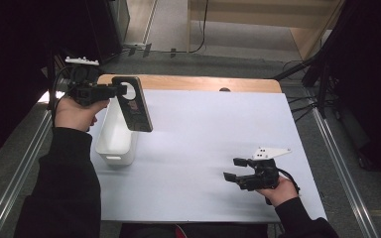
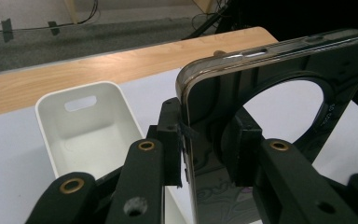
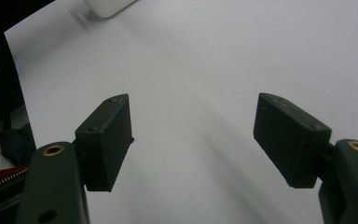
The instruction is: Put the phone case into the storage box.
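right now your left gripper [image 1: 120, 90] is clamped on the top edge of the dark phone-shaped slab with a round cut-out [image 1: 135, 104], its long axis hanging steeply down just beside the white plastic bin [image 1: 115, 144]; your right gripper [image 1: 237, 169] rests gaping, far off

My right claw [image 3: 193, 140] gapes wide over bare white desk [image 3: 223, 56]; a white bin's [image 3: 107, 7] corner sits at eleven o'clock

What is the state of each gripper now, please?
Left gripper: closed on the dark phone case, above the white bin.
Right gripper: open, holding nothing.
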A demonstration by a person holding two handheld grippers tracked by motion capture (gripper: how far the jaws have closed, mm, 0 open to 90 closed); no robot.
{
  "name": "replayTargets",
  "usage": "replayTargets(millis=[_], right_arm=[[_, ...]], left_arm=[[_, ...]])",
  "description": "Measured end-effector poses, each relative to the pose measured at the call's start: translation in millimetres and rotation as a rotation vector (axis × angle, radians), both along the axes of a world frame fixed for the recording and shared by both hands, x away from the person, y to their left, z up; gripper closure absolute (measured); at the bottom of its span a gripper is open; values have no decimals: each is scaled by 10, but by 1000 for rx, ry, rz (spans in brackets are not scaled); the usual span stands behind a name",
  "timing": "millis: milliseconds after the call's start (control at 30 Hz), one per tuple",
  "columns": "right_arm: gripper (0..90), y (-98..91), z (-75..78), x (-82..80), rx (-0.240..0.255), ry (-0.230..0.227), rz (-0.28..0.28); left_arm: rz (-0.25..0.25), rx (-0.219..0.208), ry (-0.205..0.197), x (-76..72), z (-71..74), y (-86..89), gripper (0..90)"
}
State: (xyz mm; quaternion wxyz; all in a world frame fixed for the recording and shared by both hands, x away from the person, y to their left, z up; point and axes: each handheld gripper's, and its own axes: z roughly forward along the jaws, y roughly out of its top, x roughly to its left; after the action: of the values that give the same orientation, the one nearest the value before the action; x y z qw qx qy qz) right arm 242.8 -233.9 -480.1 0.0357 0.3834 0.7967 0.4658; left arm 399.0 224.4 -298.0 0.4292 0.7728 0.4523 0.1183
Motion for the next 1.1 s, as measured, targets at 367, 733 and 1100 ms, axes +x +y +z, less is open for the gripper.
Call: replayTargets(millis=[367, 733, 1100], right_arm=[[271, 4, 2, -2, 4, 5, 4], [271, 6, 2, 2, 4, 2, 4], [271, 8, -2, 5, 4, 3, 5]], left_arm=[[30, 16, -14, 75, 121, 85, 707], [53, 12, -15, 161, 178, 199, 707], [104, 49, -37, 245, 198, 317, 708]])
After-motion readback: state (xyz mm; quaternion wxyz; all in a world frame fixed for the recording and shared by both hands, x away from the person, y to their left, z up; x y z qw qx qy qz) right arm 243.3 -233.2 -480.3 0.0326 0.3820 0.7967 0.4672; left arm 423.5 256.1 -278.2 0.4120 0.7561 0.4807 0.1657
